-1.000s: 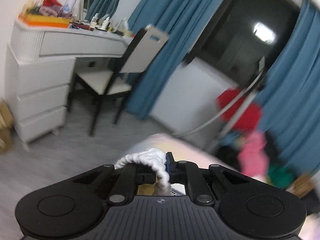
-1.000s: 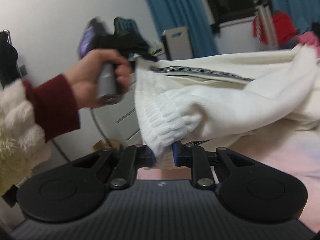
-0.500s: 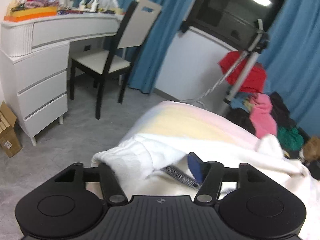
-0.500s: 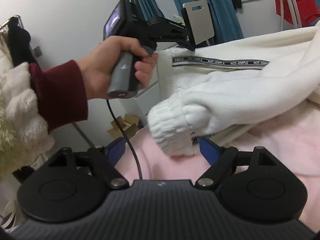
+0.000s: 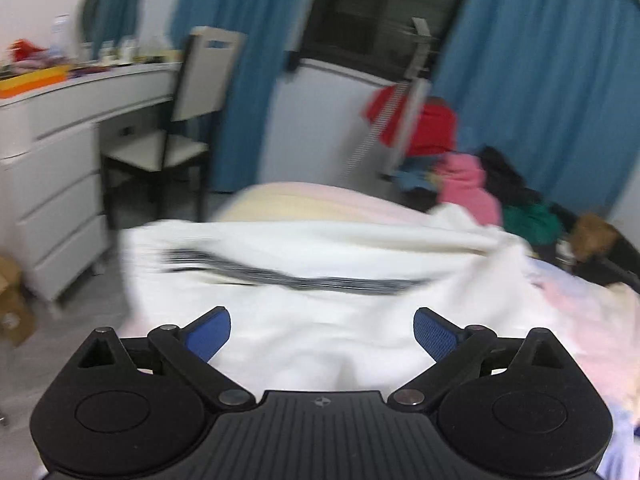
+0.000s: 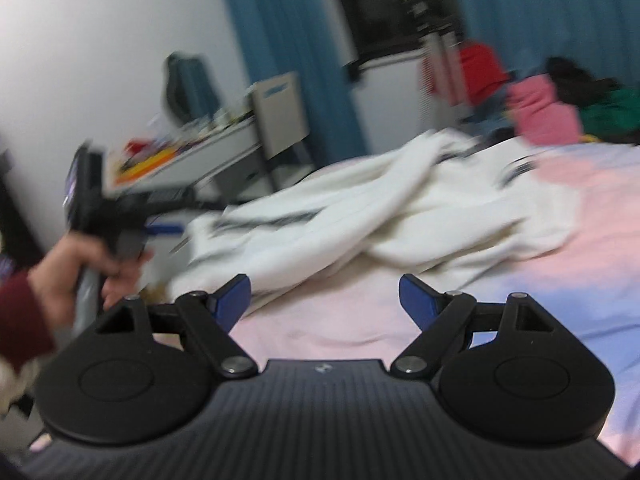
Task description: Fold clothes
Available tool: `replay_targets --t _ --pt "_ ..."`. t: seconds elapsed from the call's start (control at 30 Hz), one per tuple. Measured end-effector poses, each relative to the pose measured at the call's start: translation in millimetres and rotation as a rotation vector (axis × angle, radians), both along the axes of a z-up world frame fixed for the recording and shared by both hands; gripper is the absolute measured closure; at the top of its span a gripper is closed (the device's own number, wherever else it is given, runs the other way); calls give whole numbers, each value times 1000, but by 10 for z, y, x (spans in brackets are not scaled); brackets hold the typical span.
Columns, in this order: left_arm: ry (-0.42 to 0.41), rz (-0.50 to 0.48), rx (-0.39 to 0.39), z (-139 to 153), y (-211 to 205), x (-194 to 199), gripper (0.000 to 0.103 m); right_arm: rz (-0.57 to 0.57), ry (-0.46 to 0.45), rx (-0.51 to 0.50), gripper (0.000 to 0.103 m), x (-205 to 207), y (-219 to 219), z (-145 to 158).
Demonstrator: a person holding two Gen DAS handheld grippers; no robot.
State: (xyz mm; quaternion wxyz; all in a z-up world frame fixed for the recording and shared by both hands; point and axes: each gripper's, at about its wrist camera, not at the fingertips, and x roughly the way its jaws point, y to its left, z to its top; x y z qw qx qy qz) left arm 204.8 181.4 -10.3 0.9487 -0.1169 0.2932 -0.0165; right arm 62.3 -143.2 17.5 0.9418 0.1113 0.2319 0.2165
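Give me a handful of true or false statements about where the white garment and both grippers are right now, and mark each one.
1. The white garment lies on the pink bed cover. True.
2. The right gripper is clamped on a cuff. False: it is open, with nothing between its pads.
3. The left gripper is open above the garment. True.
4. The garment is plain white all over. False: a dark printed band runs across it.
5. A chair stands at the white desk. True.
6. The curtains are red. False: they are blue.
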Motion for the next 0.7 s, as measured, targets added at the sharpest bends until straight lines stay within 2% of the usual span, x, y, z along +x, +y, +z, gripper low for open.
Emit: replay_targets --t 0.13,0.23,0.43,0.47,0.5,0.53,0.57,0.6,0.7 --pt "-15 -94 9 -66 -709 276 7 -122 -23 45 20 114 -403 -53" --pt "-51 -132 6 -105 -1161 630 9 -178 -16 37 20 187 -667 -171" --pt "-101 -200 34 -268 -2044 1331 22 -249 13 68 20 478 -1003 -428" --pt "-101 -202 47 -309 -2157 1431 34 -248 25 74 20 525 -1025 -486" --pt "-87 -189 63 -342 -2243 1511 52 -245 37 74 20 575 -1040 -550" --pt "-72 -175 80 -374 -2329 1589 60 -242 47 68 20 608 -1049 -607" --pt "-59 -146 109 -383 -2389 1632 76 -242 54 58 20 630 -1052 -648" --pt "-70 -155 124 -357 -2394 1549 82 -246 59 46 20 662 -1047 -689" --pt "-104 -181 168 -279 -2407 1296 91 -258 59 56 20 709 -1059 -722"
